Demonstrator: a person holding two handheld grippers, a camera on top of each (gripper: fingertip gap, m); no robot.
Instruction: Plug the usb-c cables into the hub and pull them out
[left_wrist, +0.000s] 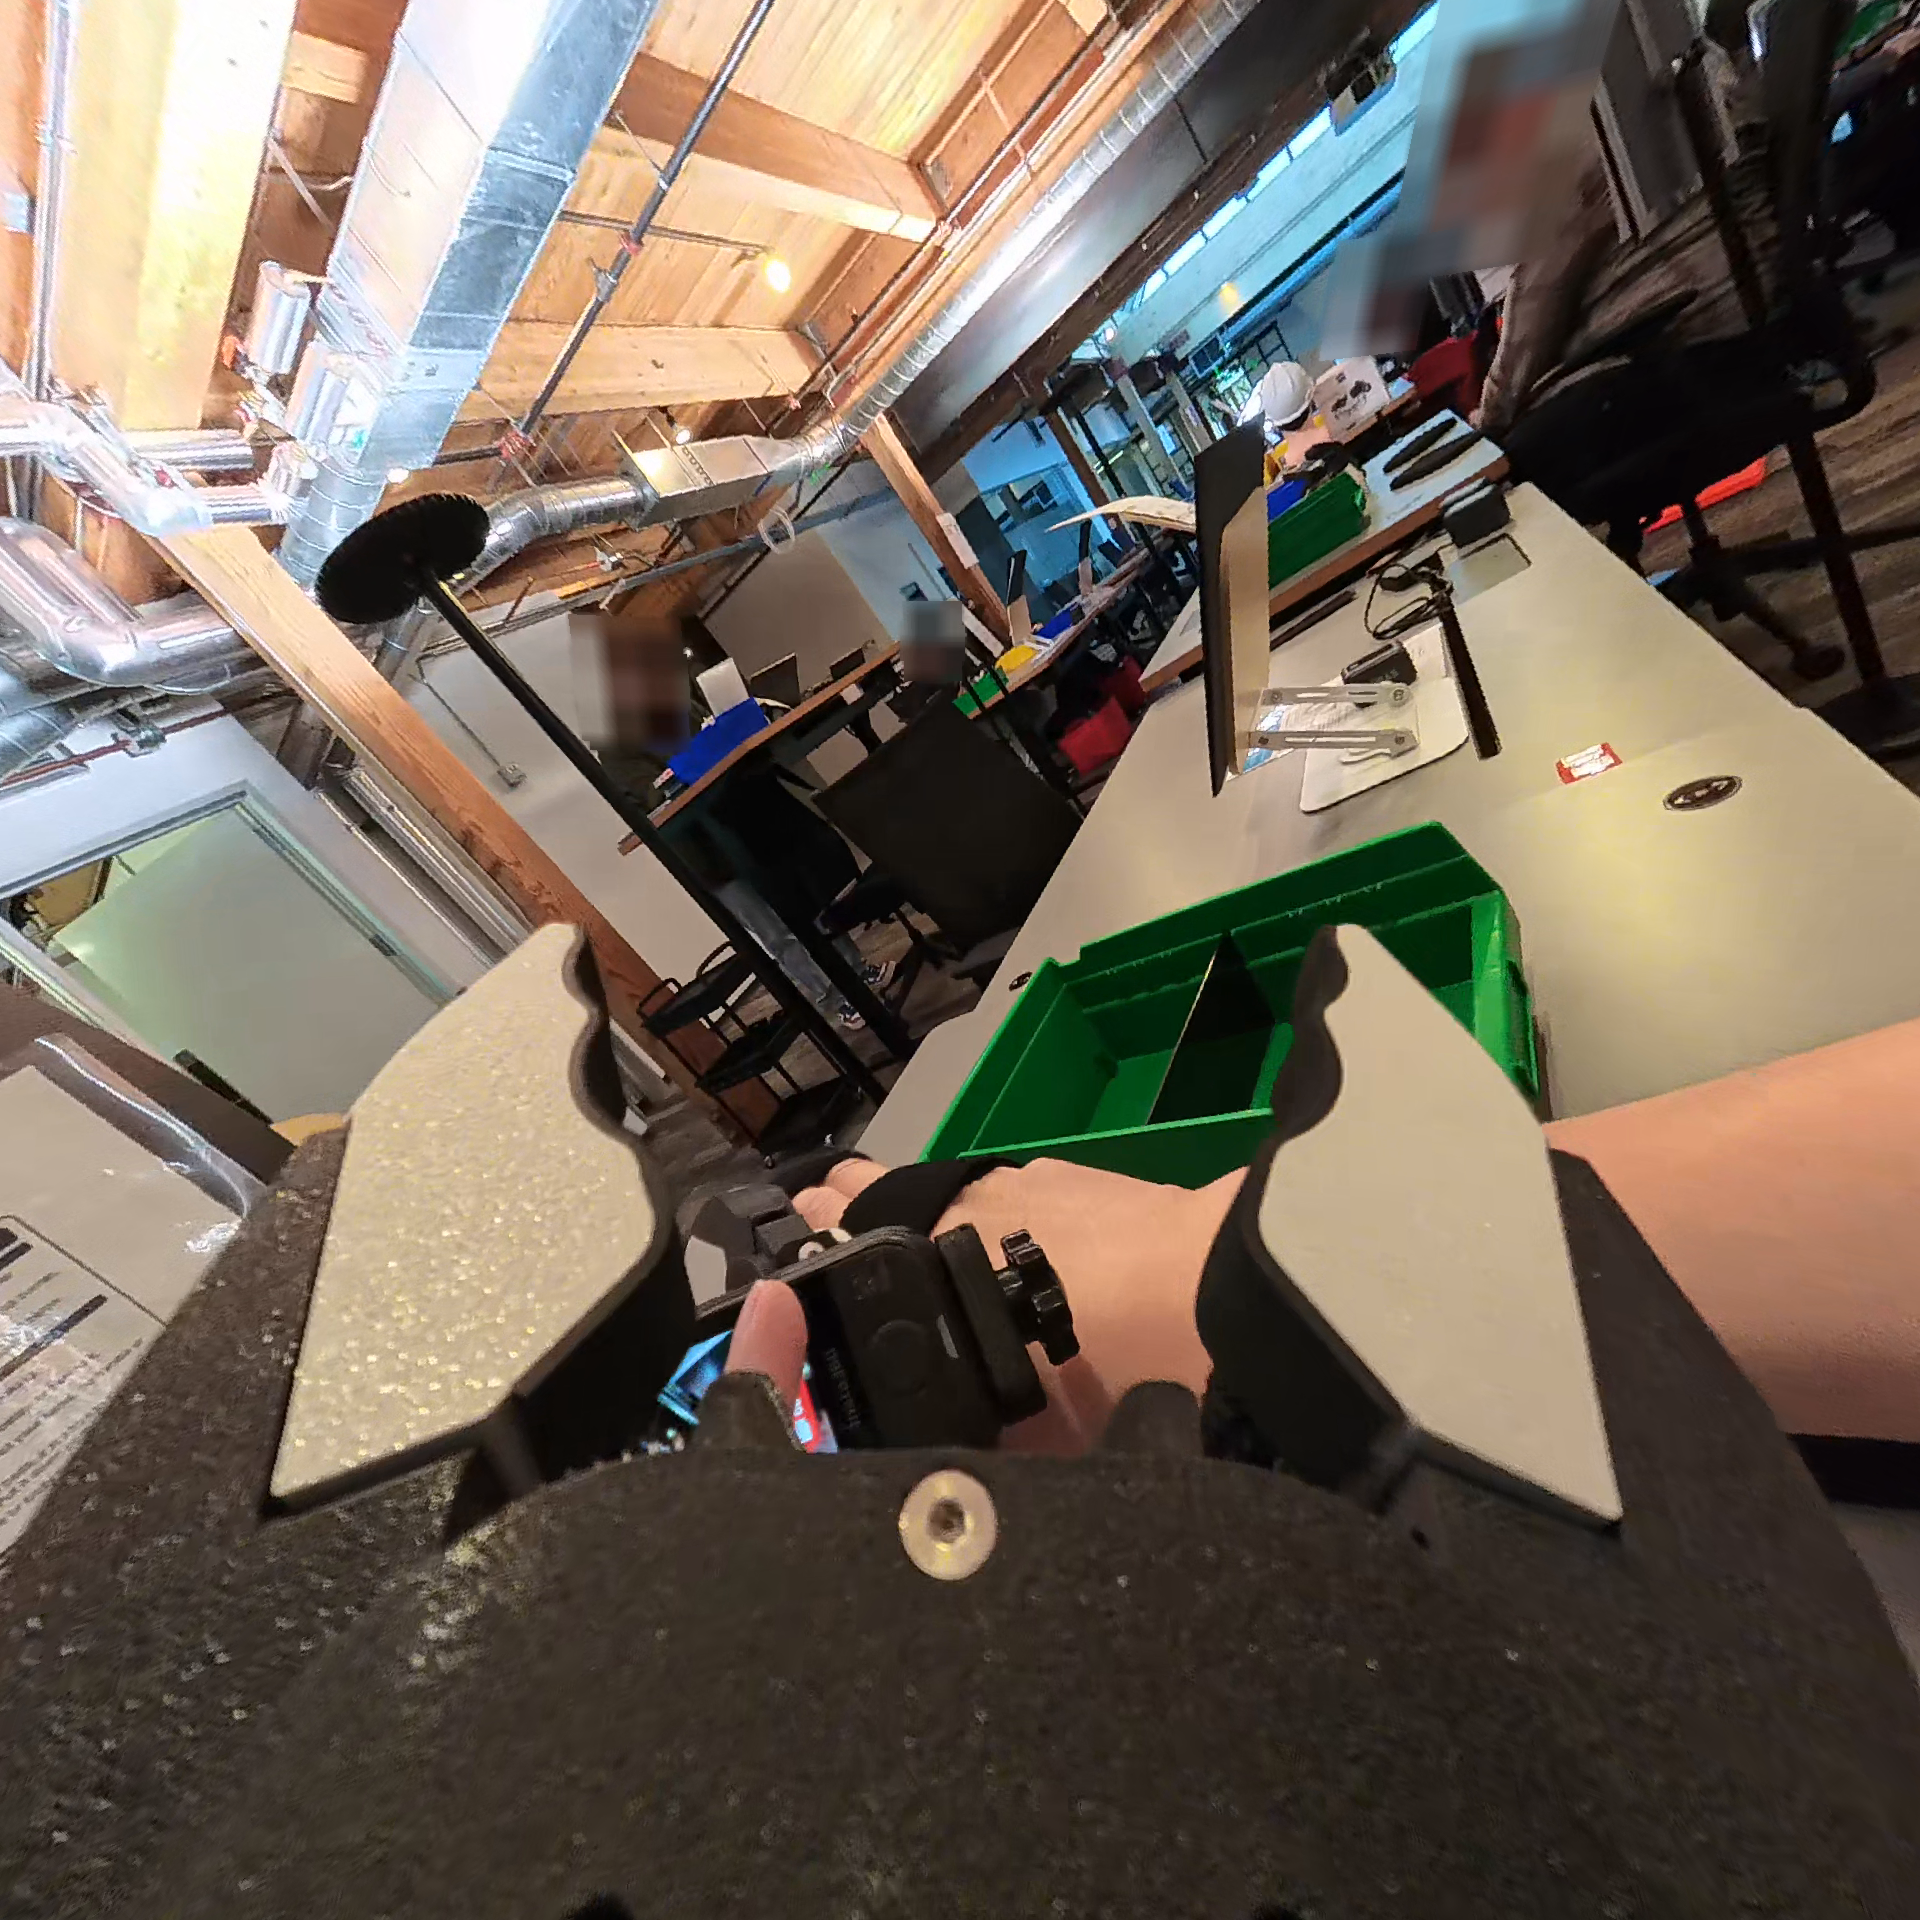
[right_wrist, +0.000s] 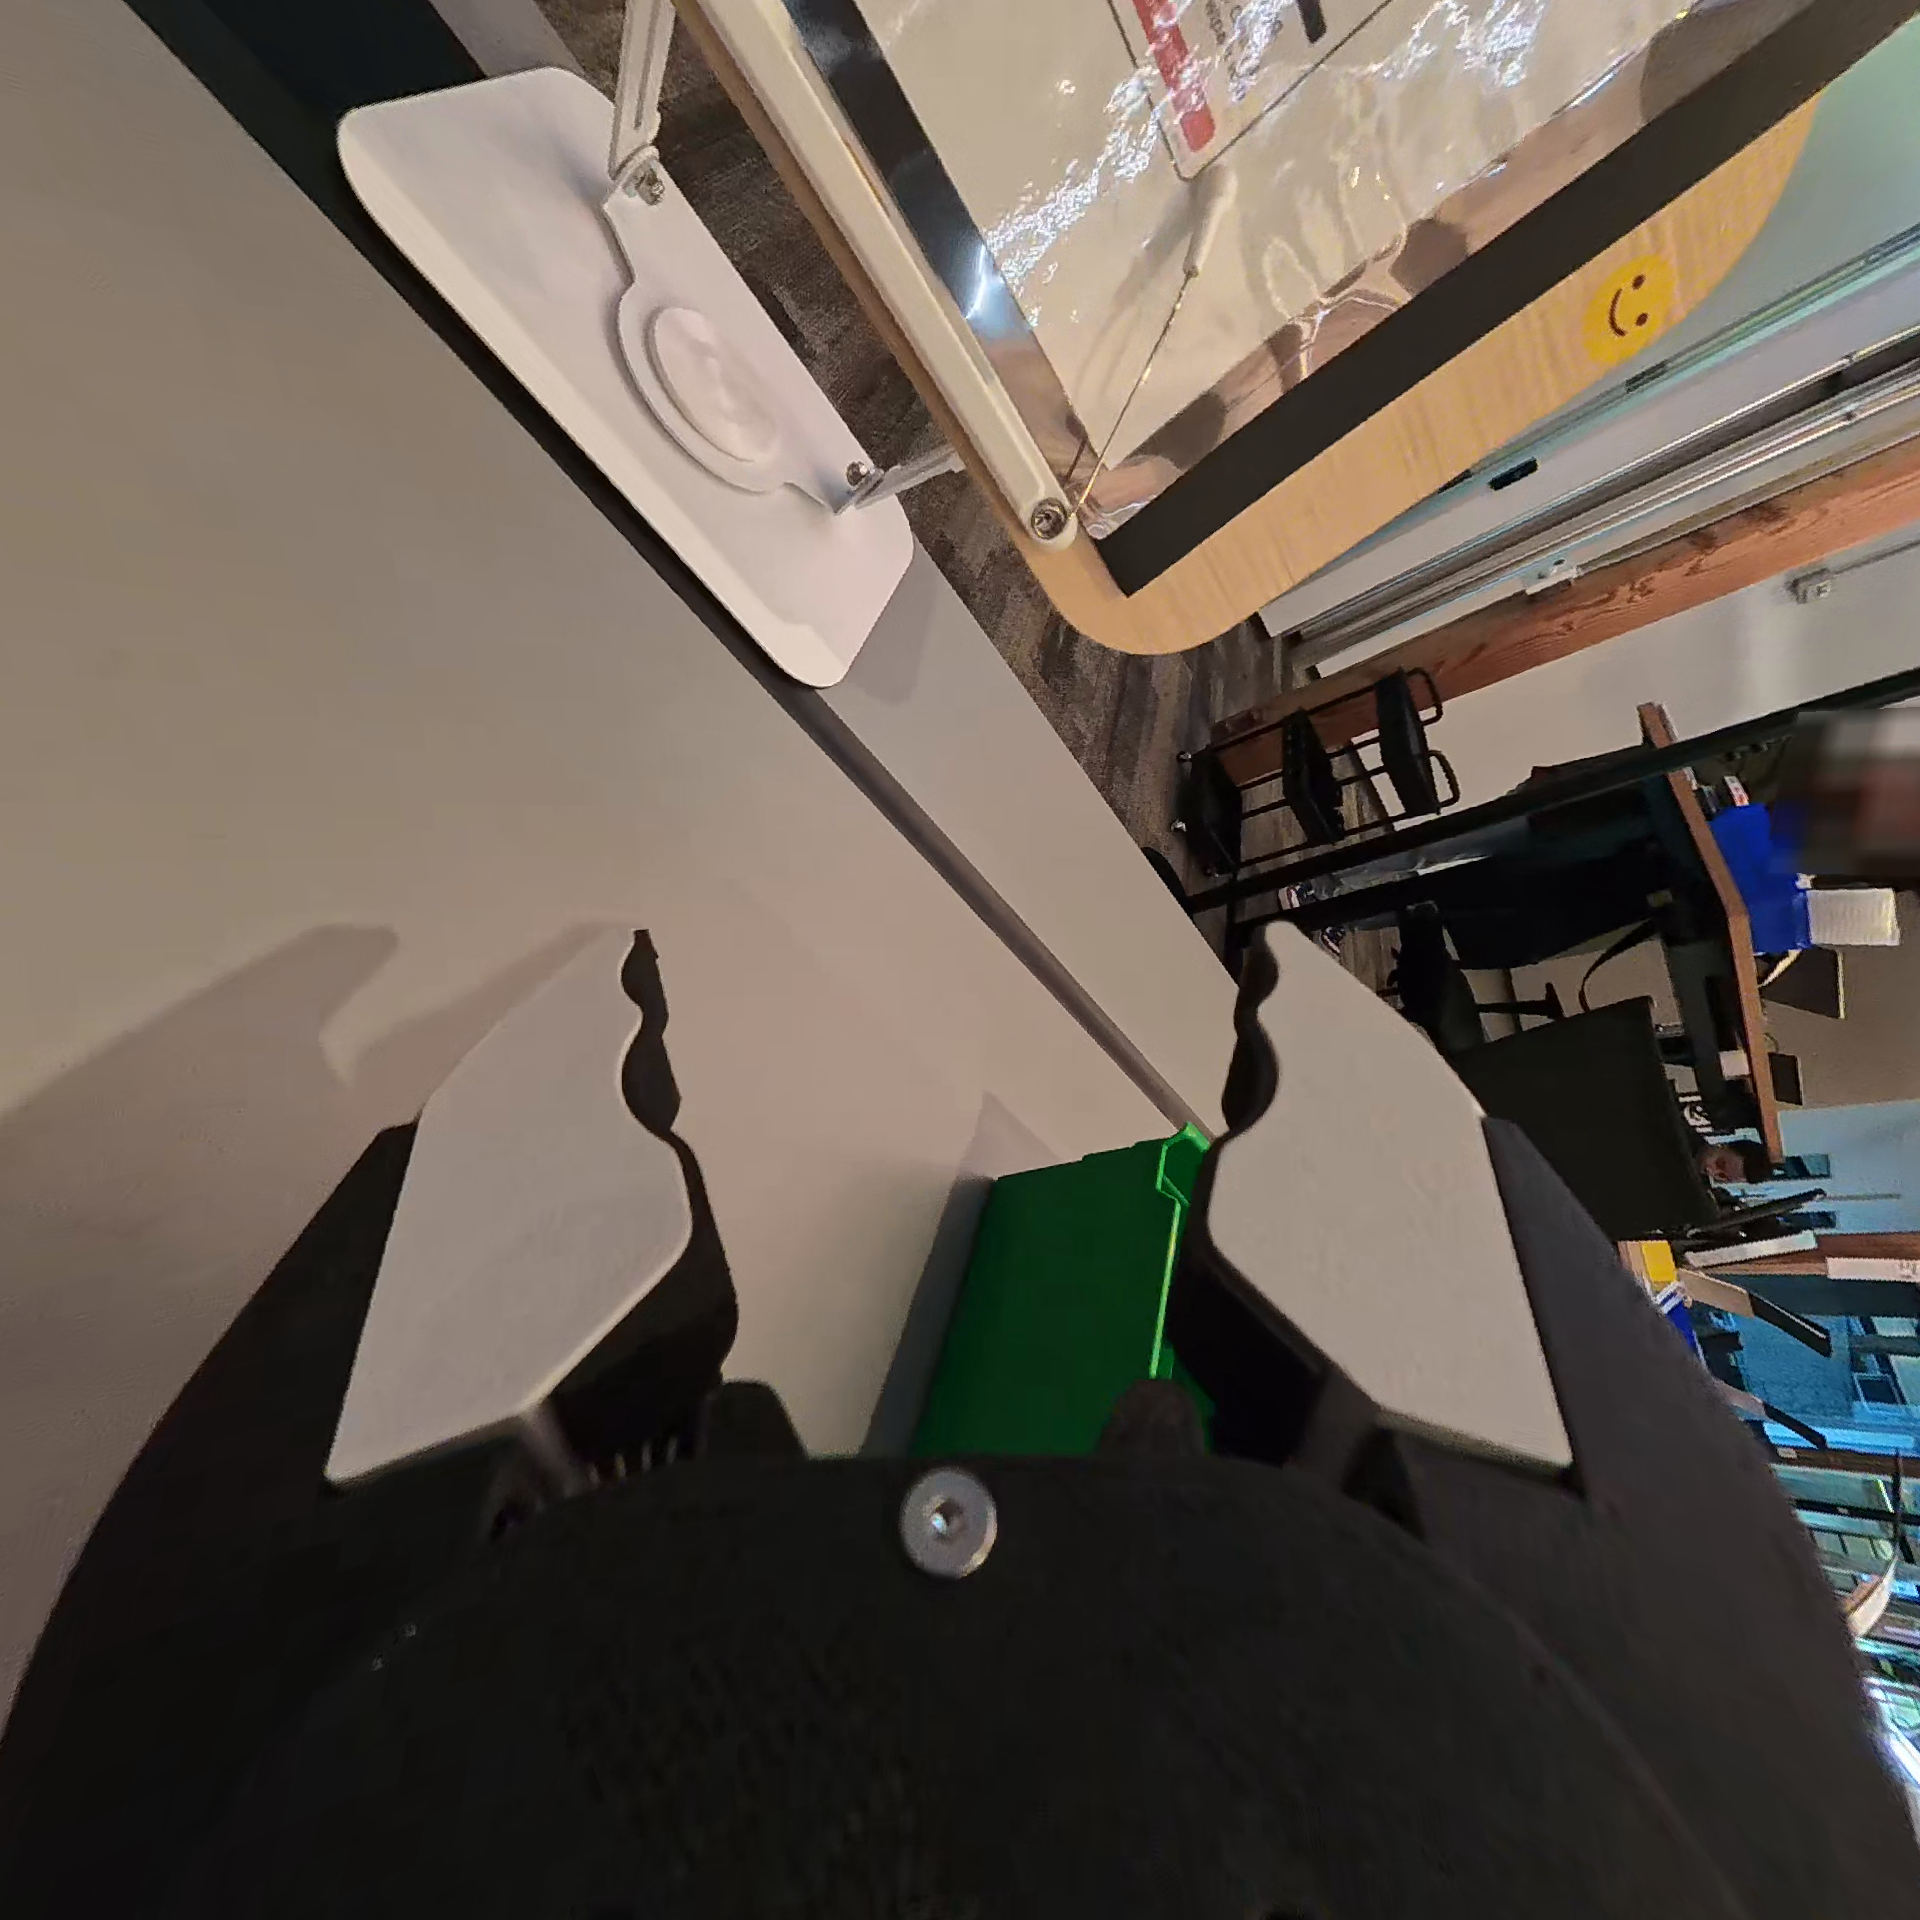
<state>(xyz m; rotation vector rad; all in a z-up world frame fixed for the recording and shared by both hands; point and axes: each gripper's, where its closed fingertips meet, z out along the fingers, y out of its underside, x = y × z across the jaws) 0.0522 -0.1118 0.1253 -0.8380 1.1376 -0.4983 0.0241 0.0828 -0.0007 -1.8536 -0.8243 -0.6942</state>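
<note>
Our left tongs (left_wrist: 951, 992) are wide open and hold nothing. They point up over the green plastic box with a black divider (left_wrist: 1195, 1039) on the pale grey bench (left_wrist: 1662, 914). Our right tongs (right_wrist: 951, 997) are wide open and empty too, just past that green box. We see no cables and no hub anywhere, so we think no plugging has begun.

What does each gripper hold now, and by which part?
Nothing. The left gripper and the right gripper are both open with nothing between their fingers; no cable or hub is visible, only a green bin.
</note>
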